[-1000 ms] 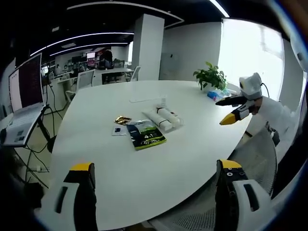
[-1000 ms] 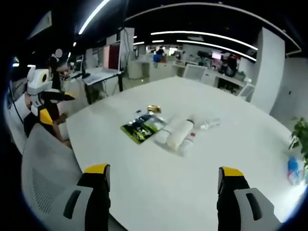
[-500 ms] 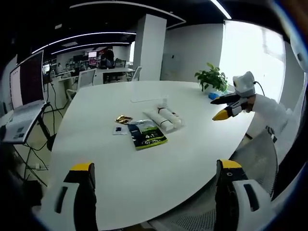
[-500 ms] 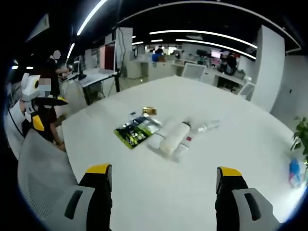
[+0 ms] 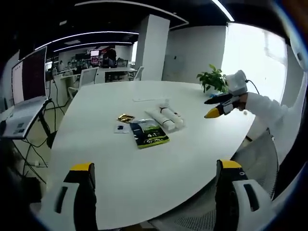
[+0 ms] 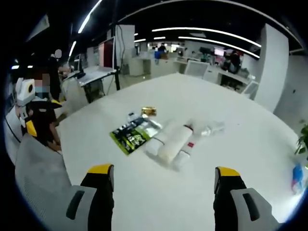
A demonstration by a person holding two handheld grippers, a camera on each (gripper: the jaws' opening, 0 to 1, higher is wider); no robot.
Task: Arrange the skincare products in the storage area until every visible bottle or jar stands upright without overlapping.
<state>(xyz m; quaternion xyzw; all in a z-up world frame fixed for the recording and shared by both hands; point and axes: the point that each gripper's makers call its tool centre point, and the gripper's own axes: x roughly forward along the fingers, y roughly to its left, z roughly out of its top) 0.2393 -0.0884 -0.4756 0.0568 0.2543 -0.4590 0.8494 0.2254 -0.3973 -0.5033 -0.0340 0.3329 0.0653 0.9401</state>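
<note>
- The left tongs (image 5: 153,192) are seen at the near edge of the white surface (image 5: 120,159), jaws spread wide, nothing held between them.
- The right tongs (image 6: 163,197) are seen above the same surface (image 6: 159,202), jaws likewise set wide apart and empty.
- In the left gripper view, the right tongs (image 5: 216,107) are carried in from the right on a white sleeve (image 5: 262,107), above the far right side of the surface; from this angle it cannot be told how far they are parted.
- The skincare tubes (image 6: 174,142) are found lying on their sides near the middle of the surface, packed side by side and touching; none is upright. They are also seen in the left gripper view (image 5: 166,117).
- A dark green sachet (image 6: 129,136) is laid flat just beside the tubes, with a small gold packet (image 6: 148,111) beyond it and a small pale packet (image 5: 120,128) close by.
- A clear item (image 6: 213,128) is seen at the far end of the tubes; its kind cannot be told.
- A potted plant (image 5: 213,79) is stood at the far edge, well apart from the products.
- A mesh chair (image 6: 38,187) is noted at the near side of the surface.
- A person (image 6: 41,113) is noted at the left in the right gripper view.
</note>
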